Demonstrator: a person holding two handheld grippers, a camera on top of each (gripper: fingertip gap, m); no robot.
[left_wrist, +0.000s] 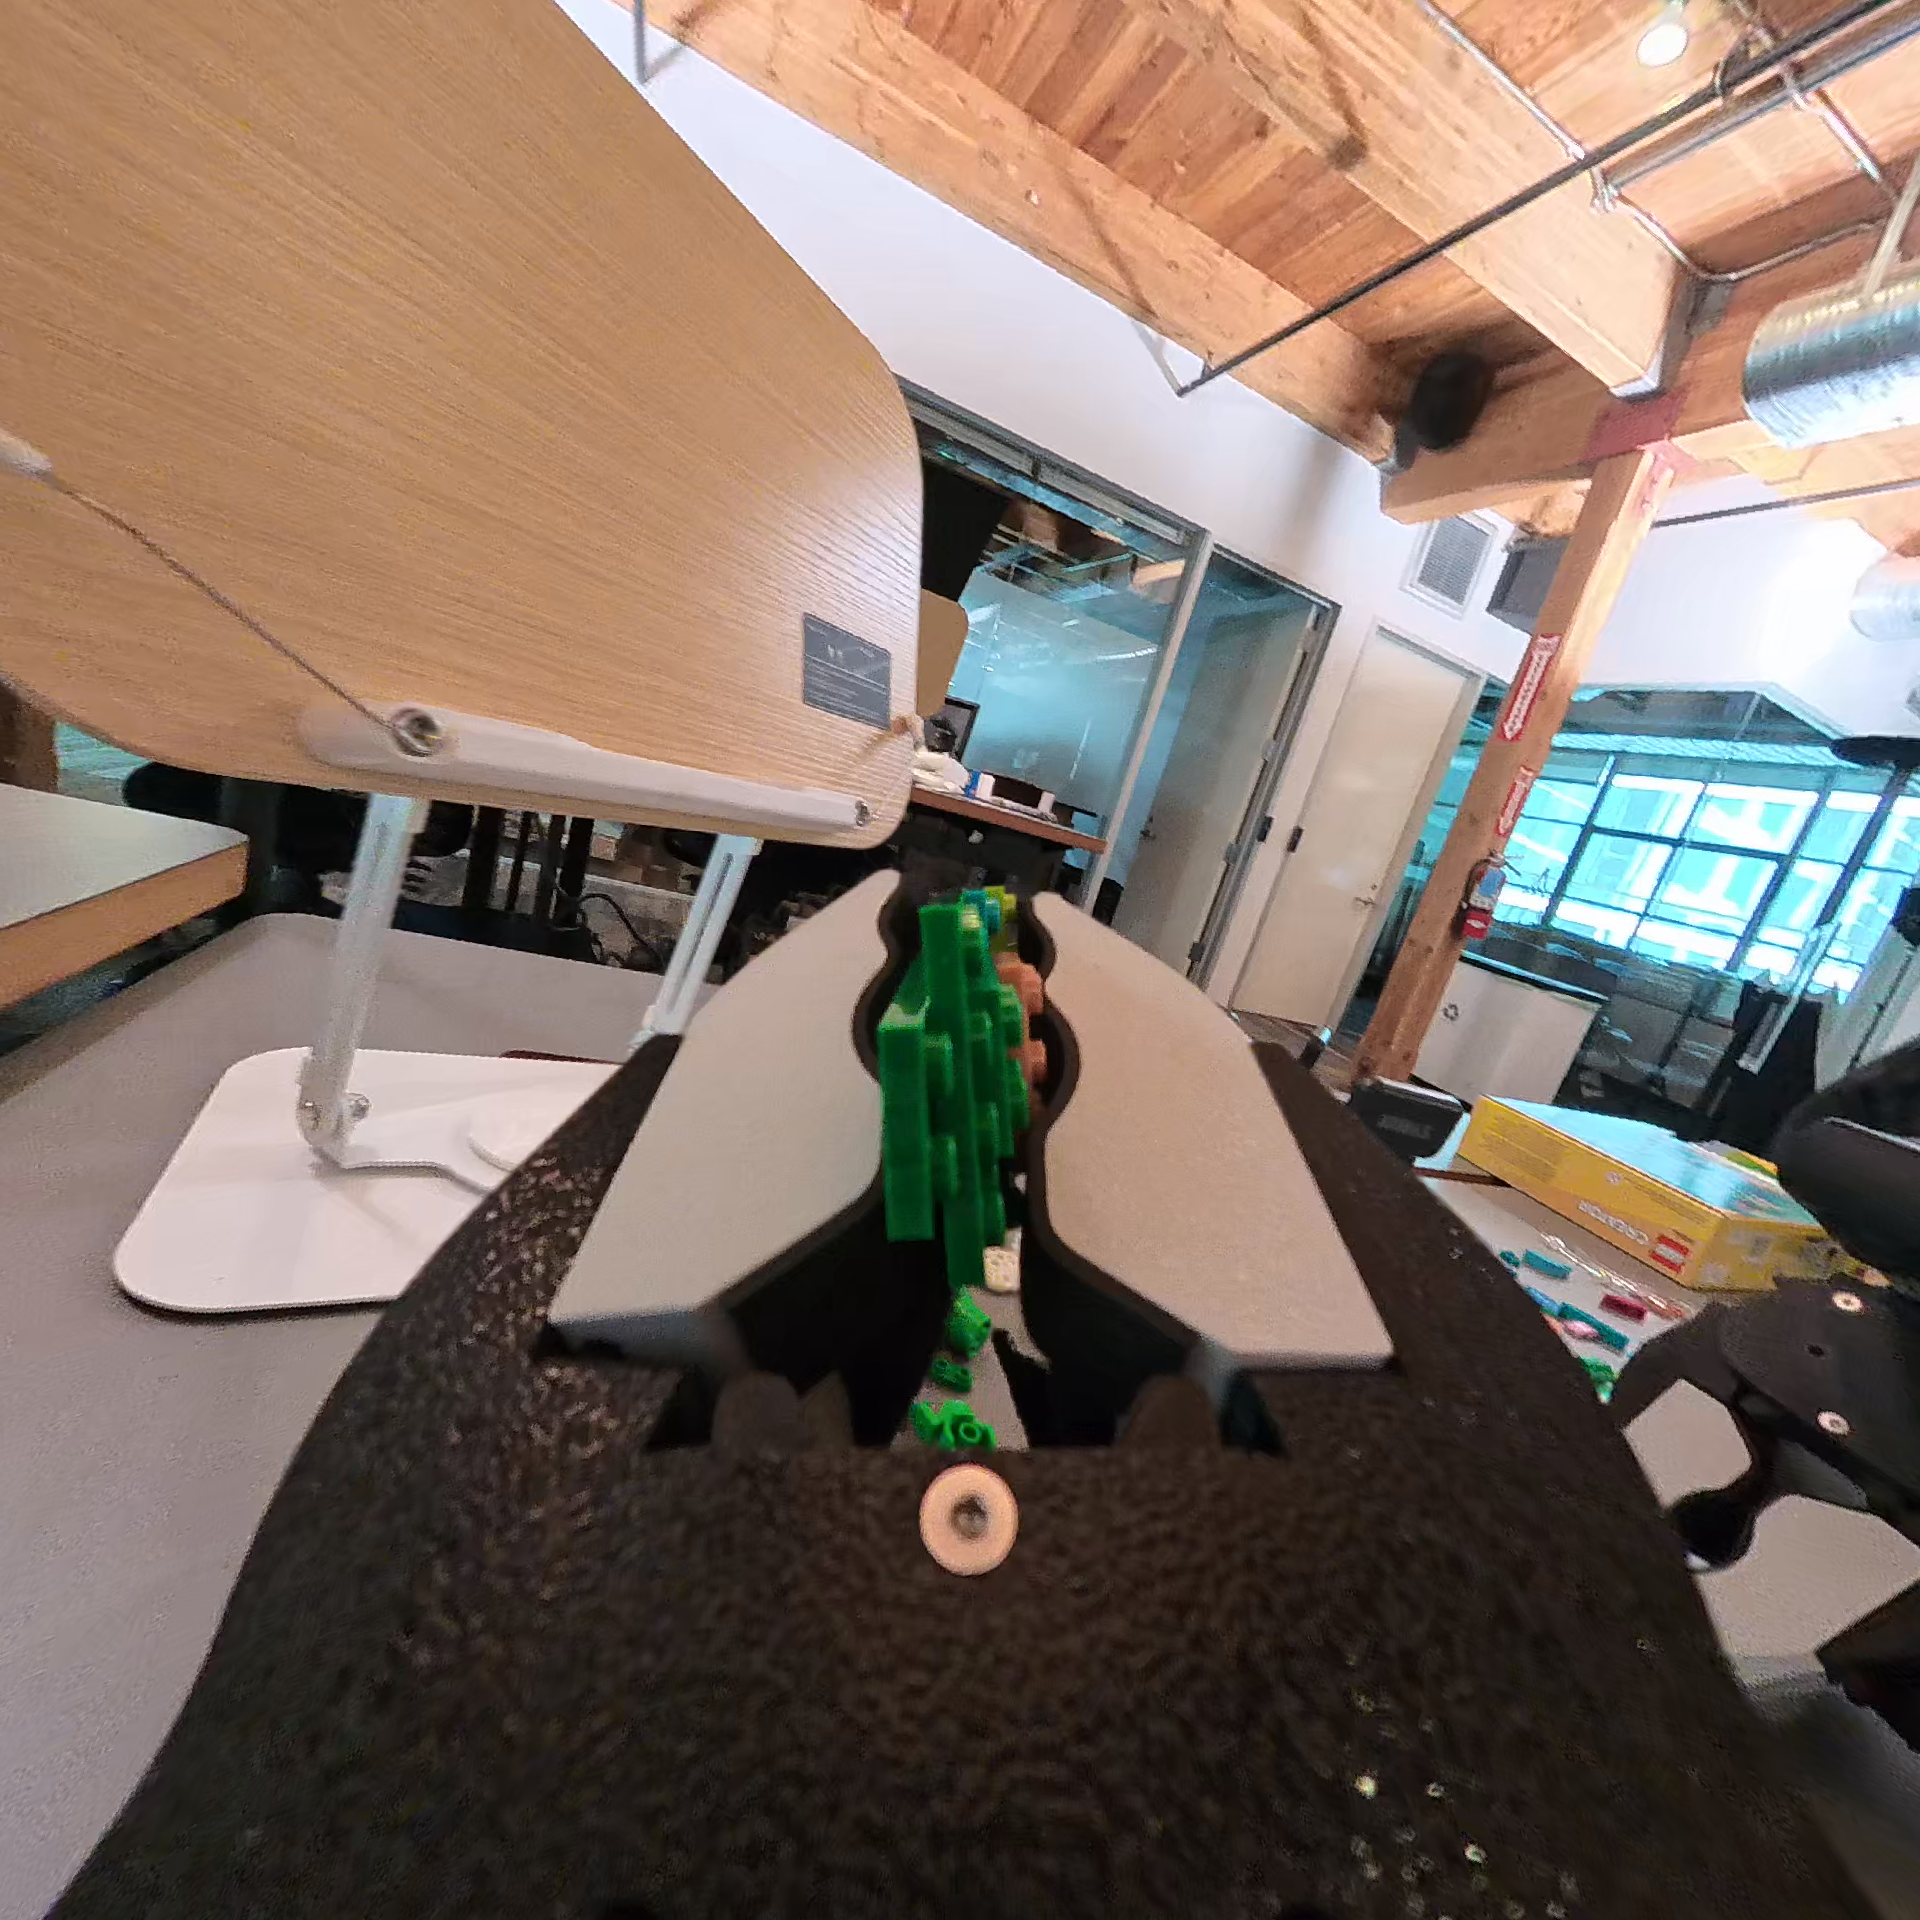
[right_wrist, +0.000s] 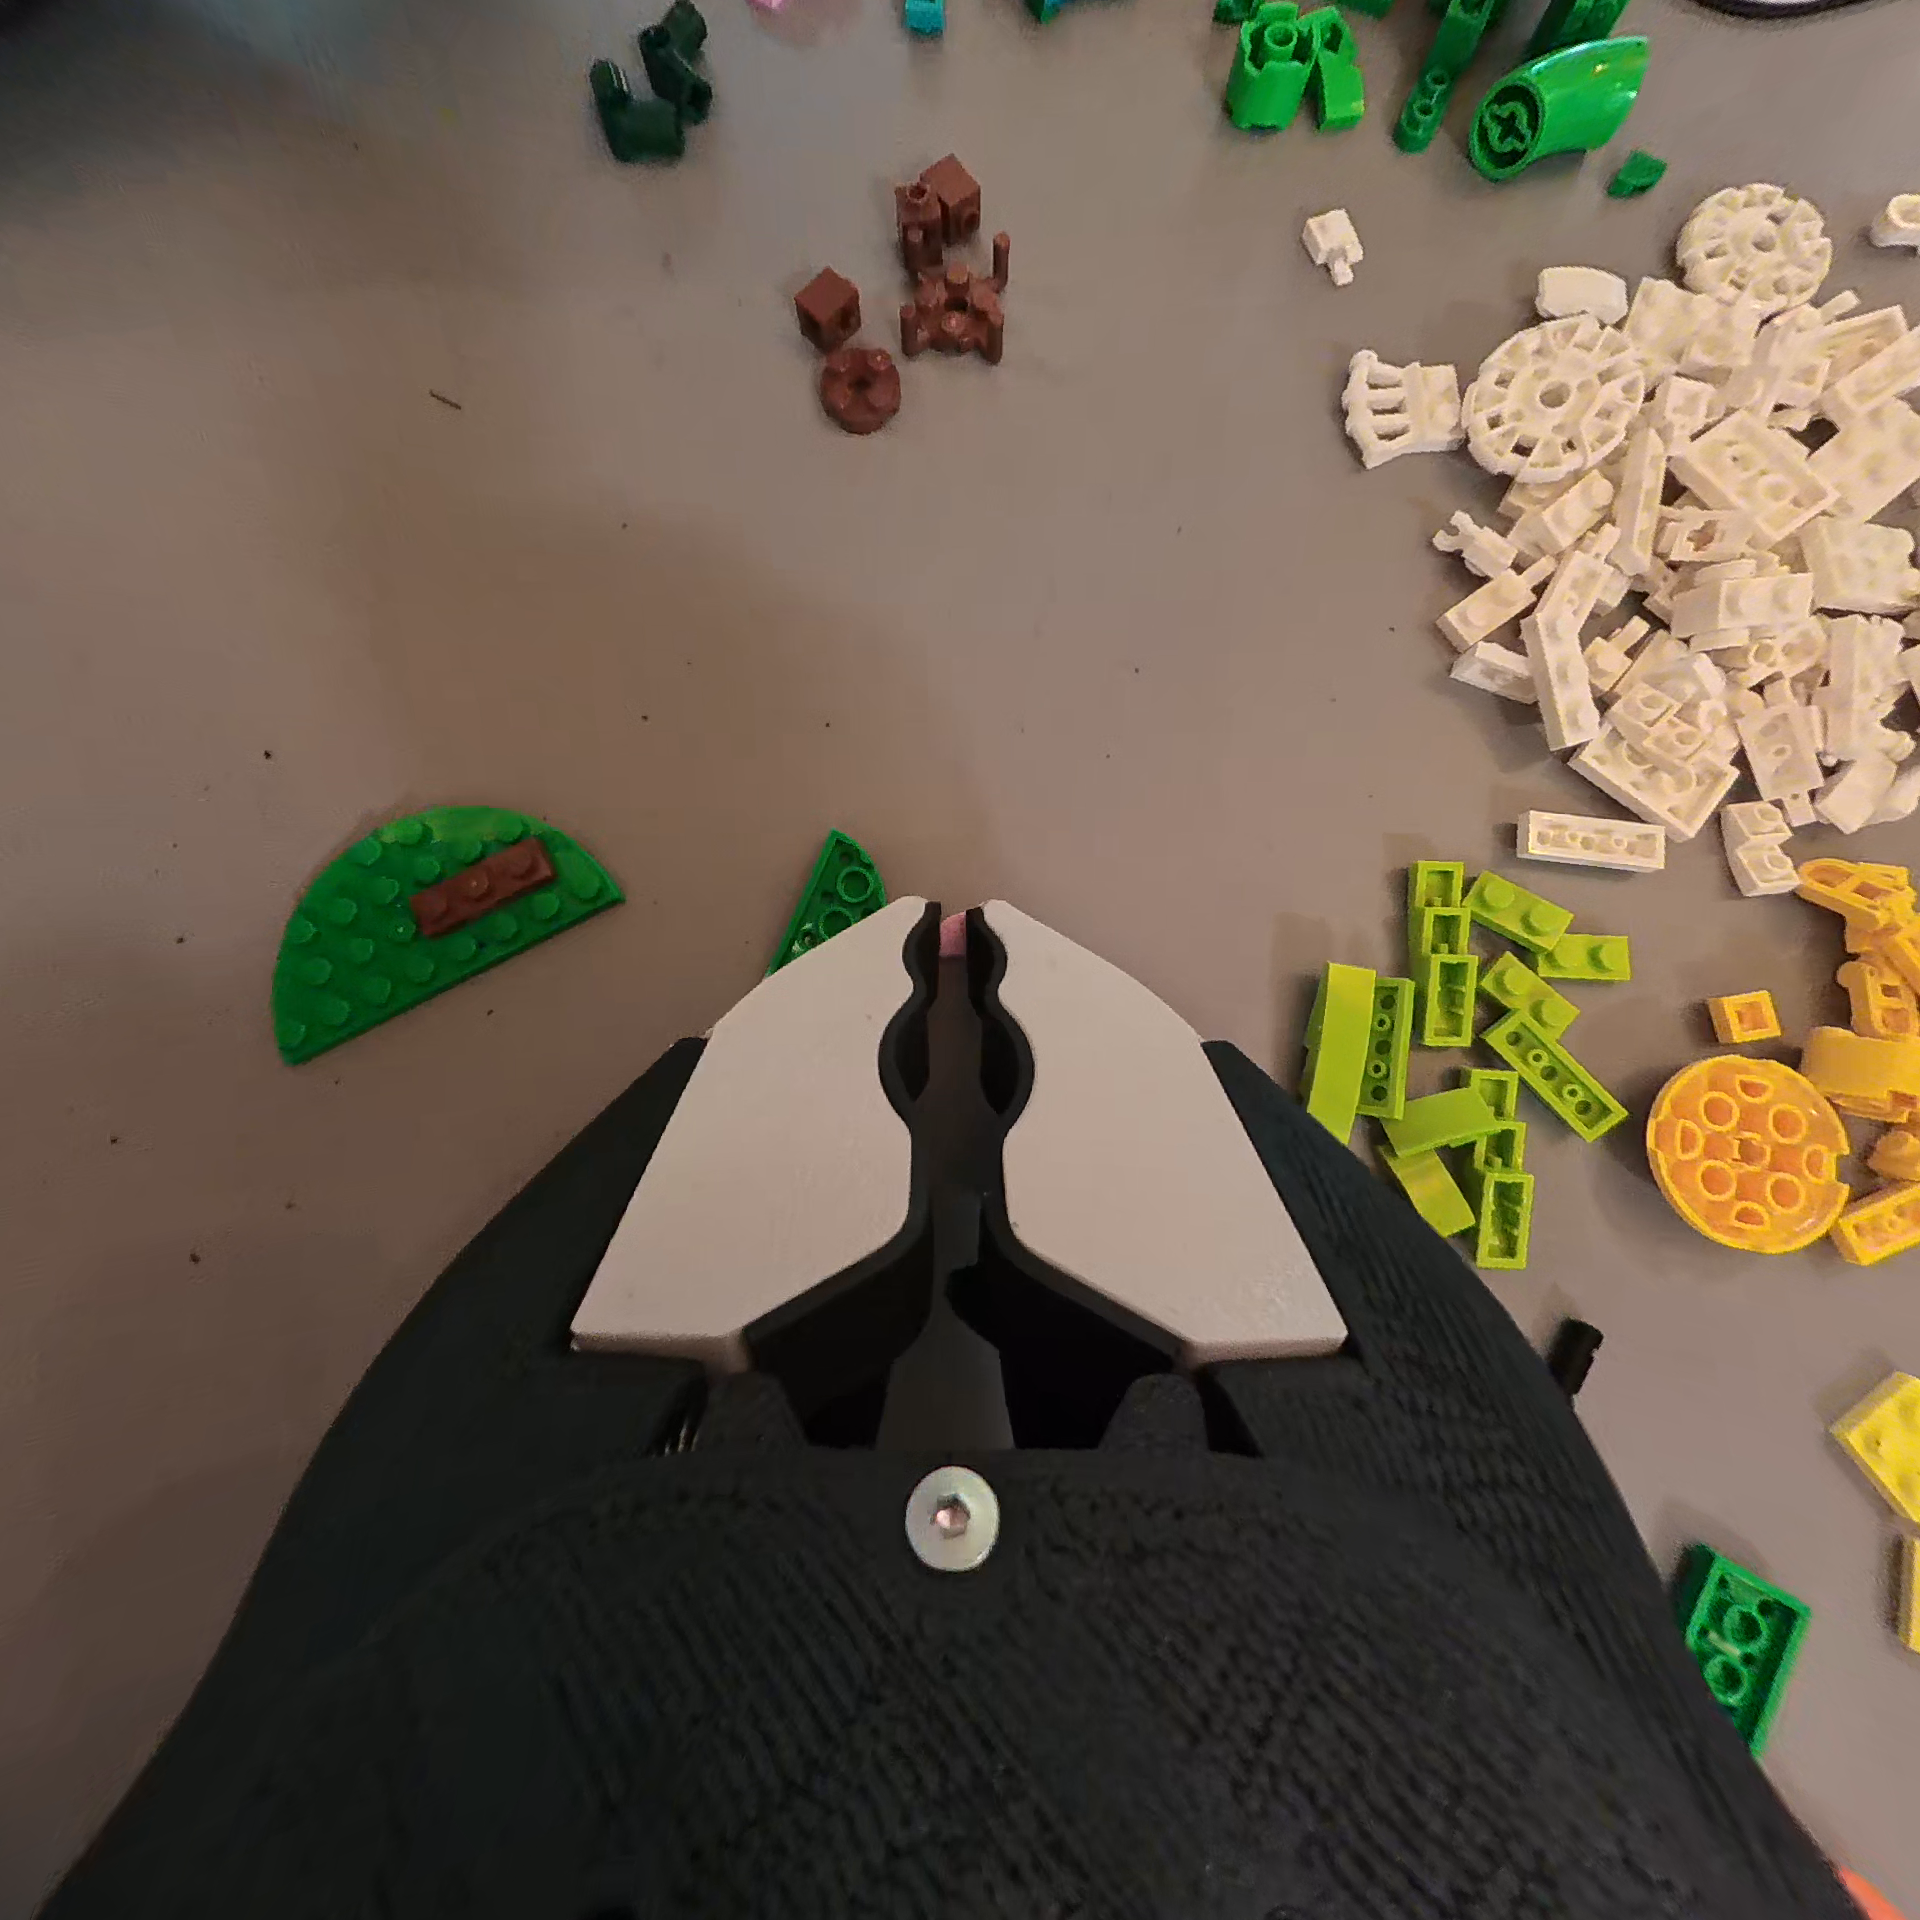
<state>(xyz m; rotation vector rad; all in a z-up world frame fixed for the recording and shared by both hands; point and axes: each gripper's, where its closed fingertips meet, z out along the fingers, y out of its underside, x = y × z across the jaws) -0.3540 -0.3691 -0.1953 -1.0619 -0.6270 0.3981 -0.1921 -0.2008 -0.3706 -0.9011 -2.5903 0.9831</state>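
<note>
Many loose bricks (right_wrist: 1704, 540) ring both tools.

Two grippers (right_wrist: 951, 920) are seen. On the worktop (right_wrist: 623, 623), six brown pieces (right_wrist: 914, 301), one green half-round plate (right_wrist: 416, 925), one yellow box (left_wrist: 1621, 1195) and one white-footed stand (left_wrist: 312, 1174) are counted.

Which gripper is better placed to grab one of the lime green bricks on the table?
Right, probably. The right gripper hangs just above the table, with the lime bricks close beside it, though its jaws already pinch a small pink piece. The left gripper holds a green brick assembly.
</note>
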